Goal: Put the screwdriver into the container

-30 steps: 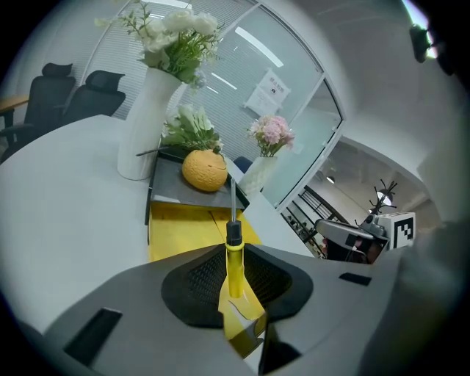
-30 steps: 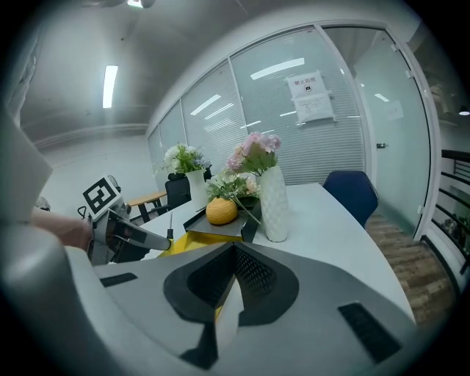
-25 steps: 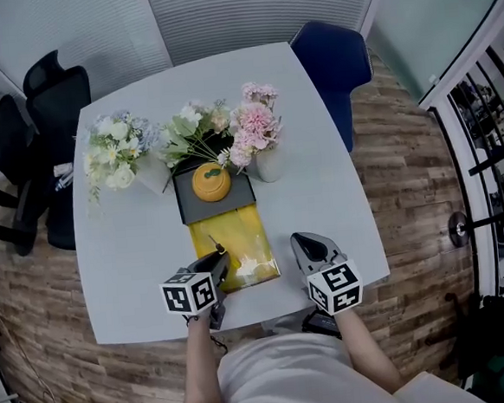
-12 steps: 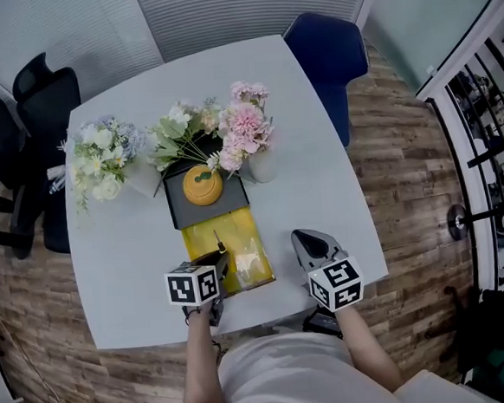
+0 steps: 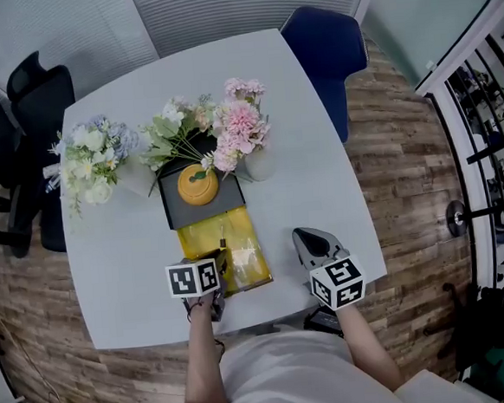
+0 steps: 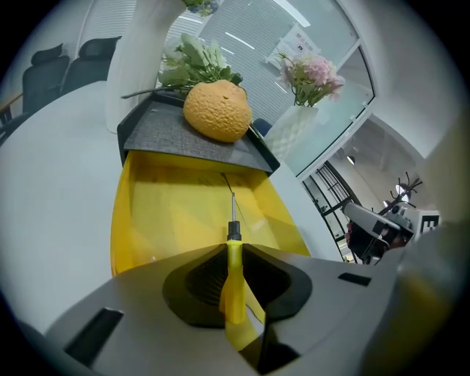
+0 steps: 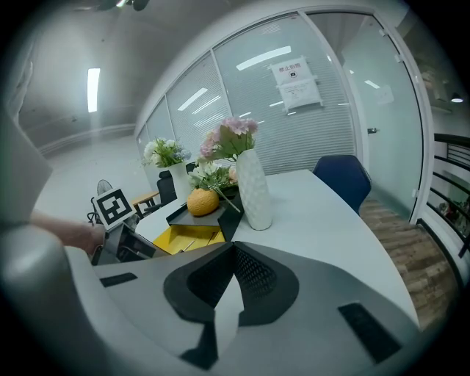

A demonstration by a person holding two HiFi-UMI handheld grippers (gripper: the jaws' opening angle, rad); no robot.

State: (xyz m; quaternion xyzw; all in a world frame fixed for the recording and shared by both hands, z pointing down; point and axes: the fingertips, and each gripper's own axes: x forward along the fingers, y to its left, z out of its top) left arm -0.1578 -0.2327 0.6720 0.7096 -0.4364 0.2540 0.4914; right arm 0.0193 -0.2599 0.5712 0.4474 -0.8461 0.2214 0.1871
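A wood-plank floor (image 5: pixel 406 167) surrounded the pale grey desk (image 5: pixel 310 166), which carried flowers (image 5: pixel 237 123), a dark tray (image 5: pixel 179 212) and the yellow container (image 5: pixel 199 244). At the container's near edge, the left gripper (image 6: pixel 233 250) was closing its fingers (image 6: pixel 194 283) on the screwdriver (image 6: pixel 233 283). The yellow handle lay between them, and the shaft reached over the container. The right gripper (image 7: pixel 233 253) stood apart, fingers together, empty.
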